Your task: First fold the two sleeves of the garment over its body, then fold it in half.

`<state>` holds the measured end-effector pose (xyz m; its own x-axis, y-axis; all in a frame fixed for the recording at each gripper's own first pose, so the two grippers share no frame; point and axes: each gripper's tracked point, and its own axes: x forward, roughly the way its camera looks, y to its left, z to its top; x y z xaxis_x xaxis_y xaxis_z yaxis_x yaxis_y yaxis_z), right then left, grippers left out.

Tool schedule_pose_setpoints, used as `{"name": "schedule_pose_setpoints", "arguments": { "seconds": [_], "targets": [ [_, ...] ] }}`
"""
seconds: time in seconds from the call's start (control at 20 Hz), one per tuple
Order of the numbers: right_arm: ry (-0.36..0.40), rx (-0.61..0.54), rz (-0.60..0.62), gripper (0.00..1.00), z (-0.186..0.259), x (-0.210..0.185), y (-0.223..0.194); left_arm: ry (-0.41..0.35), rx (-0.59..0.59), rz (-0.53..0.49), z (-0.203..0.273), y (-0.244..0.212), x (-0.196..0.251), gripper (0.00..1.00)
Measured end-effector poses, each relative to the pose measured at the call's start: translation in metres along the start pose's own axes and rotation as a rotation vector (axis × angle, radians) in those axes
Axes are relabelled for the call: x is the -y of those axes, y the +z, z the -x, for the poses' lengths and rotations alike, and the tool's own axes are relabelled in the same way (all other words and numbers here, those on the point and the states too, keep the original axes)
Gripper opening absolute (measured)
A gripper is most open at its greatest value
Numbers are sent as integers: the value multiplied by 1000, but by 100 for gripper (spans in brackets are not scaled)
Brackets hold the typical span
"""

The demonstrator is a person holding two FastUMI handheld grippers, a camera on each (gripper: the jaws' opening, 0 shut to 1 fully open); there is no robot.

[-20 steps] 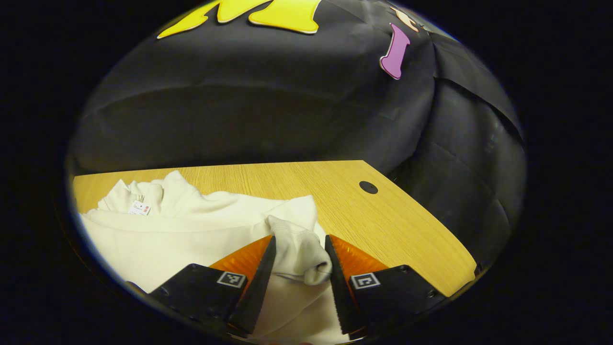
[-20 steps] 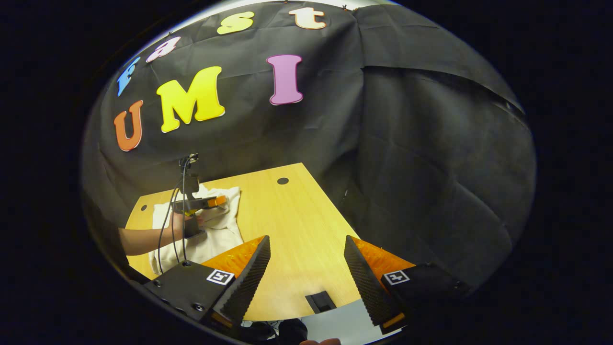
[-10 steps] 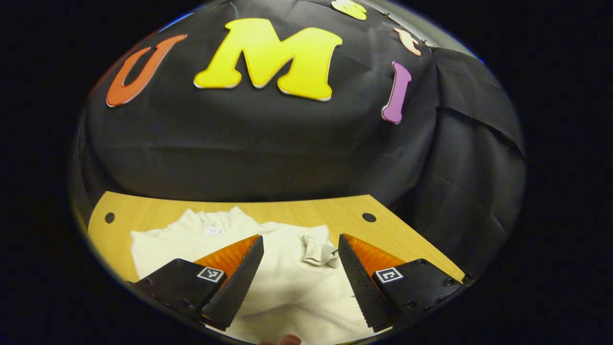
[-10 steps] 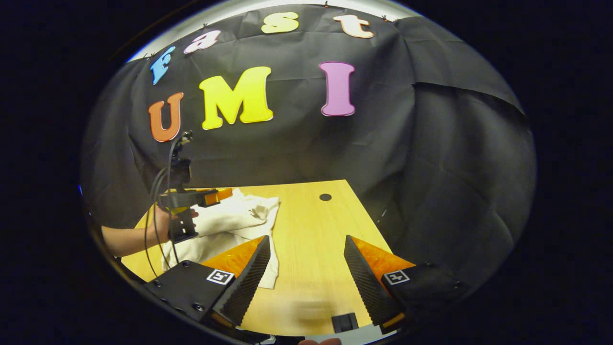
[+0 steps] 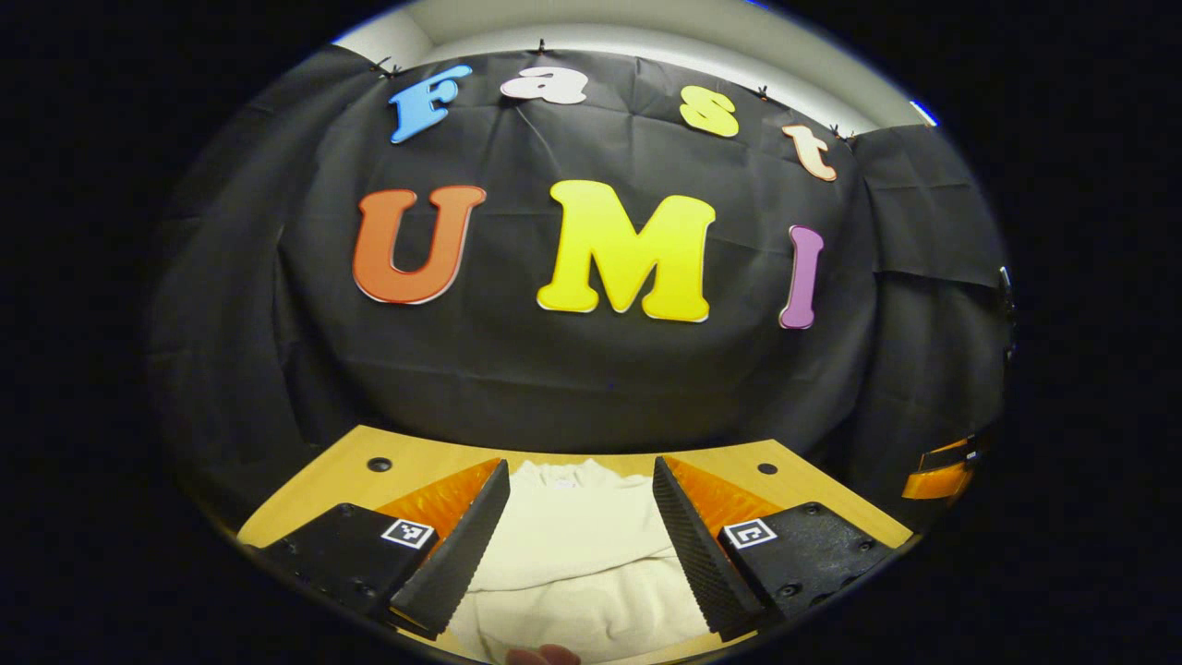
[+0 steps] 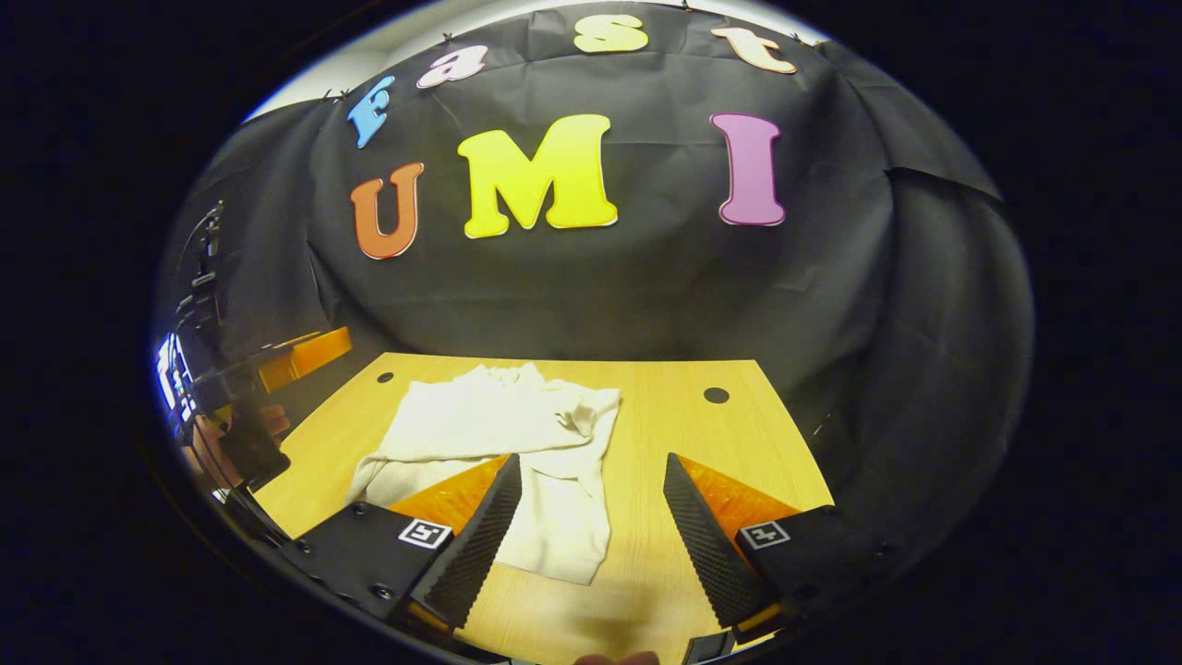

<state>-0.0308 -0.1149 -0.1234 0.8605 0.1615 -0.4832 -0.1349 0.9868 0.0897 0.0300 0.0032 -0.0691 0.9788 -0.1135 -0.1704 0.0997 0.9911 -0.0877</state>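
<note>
Right gripper view: cream knit garment (image 6: 499, 434) lying rumpled on light wooden desk (image 6: 683, 434), both hand-held grippers, right (image 6: 591, 517) and left (image 5: 580, 526), spread and empty; advisable next: pinch hem corners evenly, fold squarely.

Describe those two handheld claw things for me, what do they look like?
Each gripper, the left gripper and the right gripper, has two wedge-shaped fingers with ribbed inner faces on black blocks bearing small square black-and-white markers. Dark cables hang from the left one in the right gripper view.
</note>
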Motion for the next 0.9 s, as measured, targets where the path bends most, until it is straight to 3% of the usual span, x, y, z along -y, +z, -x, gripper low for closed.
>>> {"name": "schedule_pose_setpoints", "arguments": {
  "seconds": [0.15, 0.35, 0.55, 0.7, 0.9],
  "targets": [
    [23, 1, 9, 97, -7, -9, -3, 87, 8, -17, 28, -6, -27, 98],
    [48, -34, 31, 97, -17, -17, -16, 74, -89, 49, 50, -43, -36, 98],
    [45, -121, 47, 97, -24, 0, -47, 3, -284, 171, 62, -113, -39, 98],
    [26, -217, 78, 97, -31, 23, -88, -6, -478, 191, 79, -184, -52, 98],
    [18, -370, 24, 95, -42, 35, -149, -8, -642, 237, 95, -243, -60, 99]
  ]
}}
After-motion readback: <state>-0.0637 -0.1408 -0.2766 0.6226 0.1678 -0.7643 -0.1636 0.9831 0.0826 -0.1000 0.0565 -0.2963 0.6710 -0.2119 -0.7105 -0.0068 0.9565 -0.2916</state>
